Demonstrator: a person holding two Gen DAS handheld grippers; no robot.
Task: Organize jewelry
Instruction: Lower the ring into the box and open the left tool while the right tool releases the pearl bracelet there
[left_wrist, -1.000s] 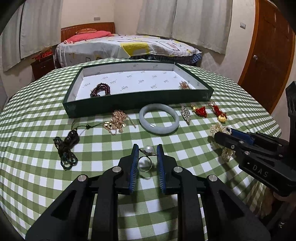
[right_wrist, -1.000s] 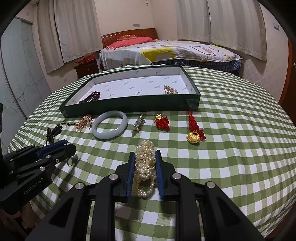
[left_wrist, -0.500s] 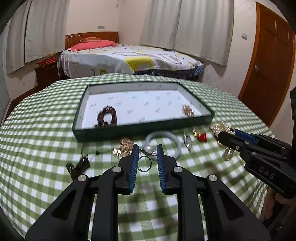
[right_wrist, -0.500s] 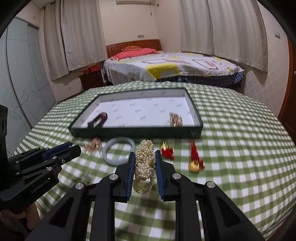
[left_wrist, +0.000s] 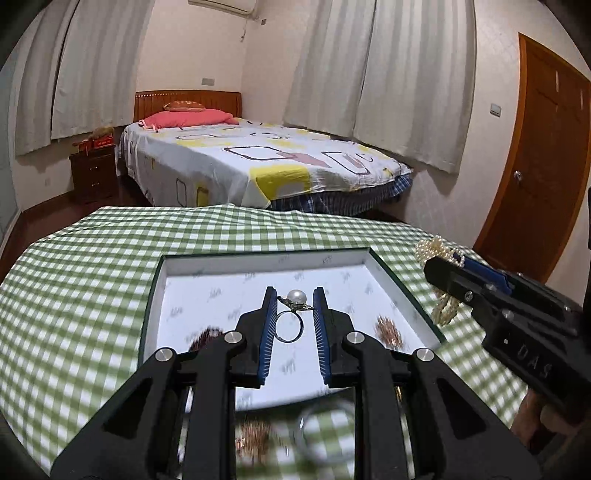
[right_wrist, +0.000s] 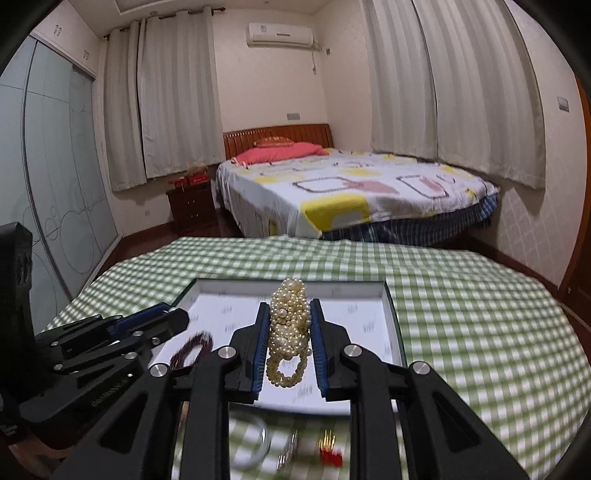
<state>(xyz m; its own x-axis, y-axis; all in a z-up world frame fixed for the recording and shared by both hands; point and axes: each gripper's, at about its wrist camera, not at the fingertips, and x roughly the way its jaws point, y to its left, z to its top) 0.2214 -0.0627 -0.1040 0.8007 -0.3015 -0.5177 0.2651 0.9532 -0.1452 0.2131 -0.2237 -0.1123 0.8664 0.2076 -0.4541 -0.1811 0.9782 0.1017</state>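
My left gripper (left_wrist: 294, 301) is shut on a pearl ring (left_wrist: 293, 312) and holds it above the green jewelry tray (left_wrist: 149, 306). My right gripper (right_wrist: 290, 314) is shut on a pearl bracelet (right_wrist: 290, 332) and holds it above the same tray (right_wrist: 393, 314). The right gripper with the pearls also shows in the left wrist view (left_wrist: 443, 273), over the tray's right rim. A dark red bead bracelet (right_wrist: 192, 349) and a gold piece (left_wrist: 386, 332) lie in the tray.
The tray sits on a round table with a green checked cloth (left_wrist: 81, 266). A jade bangle (right_wrist: 251, 443), a red charm (right_wrist: 330, 456) and a gold chain (left_wrist: 255, 441) lie blurred on the cloth in front of the tray. A bed (left_wrist: 258, 162) stands behind.
Both grippers have lifted their pieces off the cloth and moved forward and up, from in front of the tray to above it.
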